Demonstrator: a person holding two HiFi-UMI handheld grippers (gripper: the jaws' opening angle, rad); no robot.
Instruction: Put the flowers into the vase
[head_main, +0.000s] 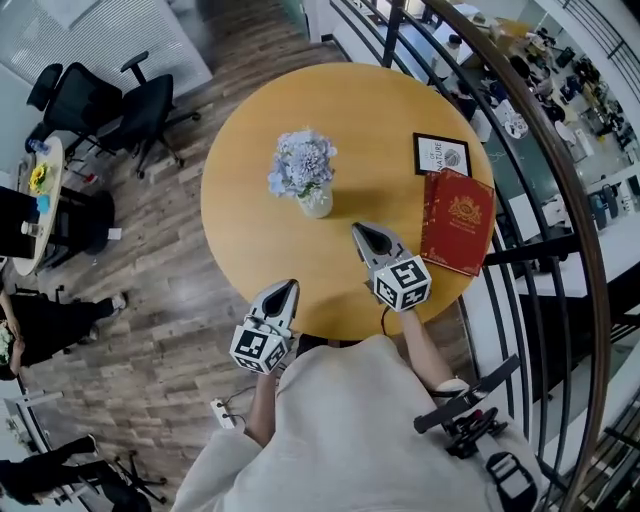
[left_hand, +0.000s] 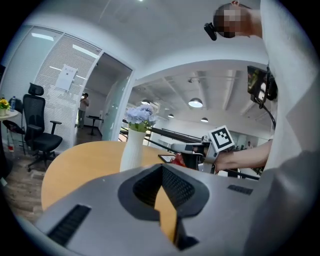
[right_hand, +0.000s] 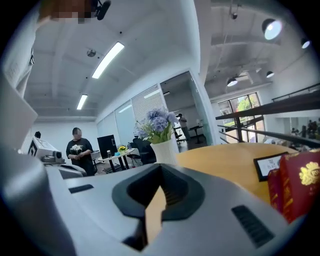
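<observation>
A white vase (head_main: 316, 203) stands upright near the middle of the round wooden table (head_main: 250, 120), holding a bunch of pale blue-purple flowers (head_main: 303, 160). My right gripper (head_main: 360, 232) is over the table, just right of the vase and nearer to me, shut and empty. My left gripper (head_main: 288, 287) hovers at the table's near edge, also shut with nothing in it. The left gripper view shows the vase (left_hand: 132, 150) and flowers (left_hand: 140, 115) ahead, with the right gripper (left_hand: 181, 146) to their right. The right gripper view has the vase (right_hand: 164, 151) straight ahead.
A red book (head_main: 458, 220) and a small framed card (head_main: 441, 154) lie on the table's right side. A dark curved railing (head_main: 520, 150) runs close along the right. Black office chairs (head_main: 110, 105) stand on the floor at far left. A person (right_hand: 80, 150) stands in the background.
</observation>
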